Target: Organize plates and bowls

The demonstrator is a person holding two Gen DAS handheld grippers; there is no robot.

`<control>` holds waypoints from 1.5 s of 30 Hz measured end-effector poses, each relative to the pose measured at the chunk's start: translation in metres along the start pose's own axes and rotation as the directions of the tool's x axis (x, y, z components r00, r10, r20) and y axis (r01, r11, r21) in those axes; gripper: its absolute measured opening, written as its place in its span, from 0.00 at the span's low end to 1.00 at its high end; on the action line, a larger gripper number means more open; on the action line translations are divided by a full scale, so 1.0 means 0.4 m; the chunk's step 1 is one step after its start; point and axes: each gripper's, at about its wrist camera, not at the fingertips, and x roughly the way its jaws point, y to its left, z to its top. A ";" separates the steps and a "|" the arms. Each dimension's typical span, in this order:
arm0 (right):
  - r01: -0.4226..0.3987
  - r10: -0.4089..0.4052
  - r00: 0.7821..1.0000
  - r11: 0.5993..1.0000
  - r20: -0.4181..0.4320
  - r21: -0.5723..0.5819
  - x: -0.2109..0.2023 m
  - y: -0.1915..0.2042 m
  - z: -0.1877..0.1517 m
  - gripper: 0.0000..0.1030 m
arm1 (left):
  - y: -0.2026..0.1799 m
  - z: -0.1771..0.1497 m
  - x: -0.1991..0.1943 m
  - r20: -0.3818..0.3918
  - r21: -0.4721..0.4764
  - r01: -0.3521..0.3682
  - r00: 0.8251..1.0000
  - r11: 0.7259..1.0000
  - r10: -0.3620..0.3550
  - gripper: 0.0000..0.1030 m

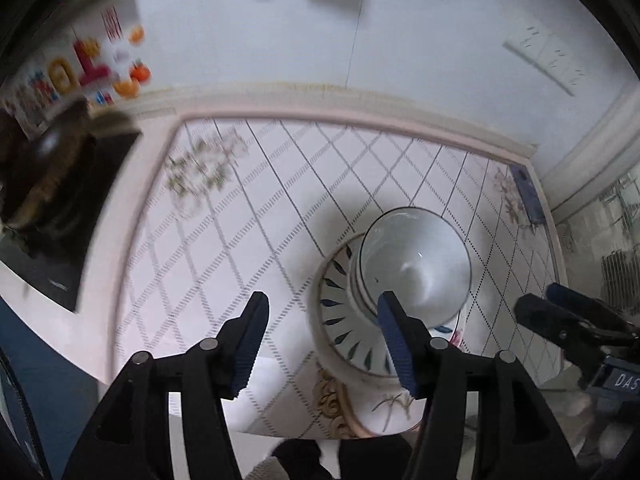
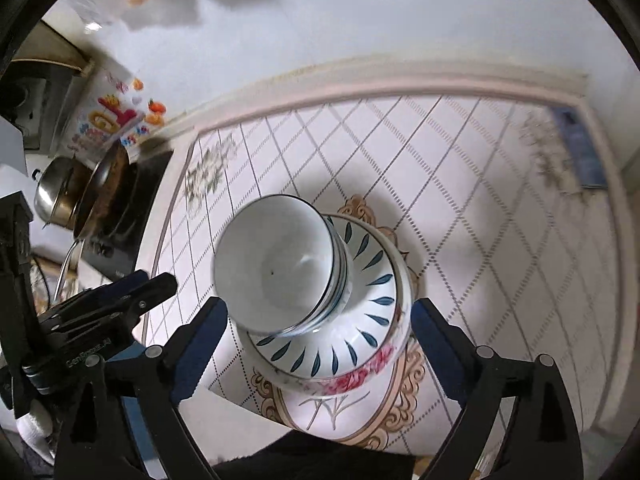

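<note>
White wall tiles (image 1: 420,40) are rising behind the desk (image 1: 260,208), which is being covered by a cloth with a diamond pattern. At the far left, a pan (image 2: 100,192) and a steel pot (image 2: 56,188) are being kept on a dark stove (image 2: 124,220). The left gripper (image 1: 320,320) is being held released and empty, beside the stack. Near the front edge, white bowls (image 2: 276,260) are being carried nested on a blue-leaf plate (image 2: 360,320), a rose-rimmed dish (image 2: 360,372) and a gold-bordered plate (image 2: 332,412). The right gripper (image 2: 320,320) is being held wide around this stack, apparently not touching. The stacking is judged nearly finished; the next move is probably calling for a careful straightening of the leaning bowls.
</note>
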 end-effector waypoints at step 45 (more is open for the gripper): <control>0.245 -0.182 0.859 0.967 0.478 -0.071 -0.711 0.293 -0.511 1.00 | -0.029 -0.354 -0.626 0.390 0.004 -0.067 0.919 0.998 0.061 0.99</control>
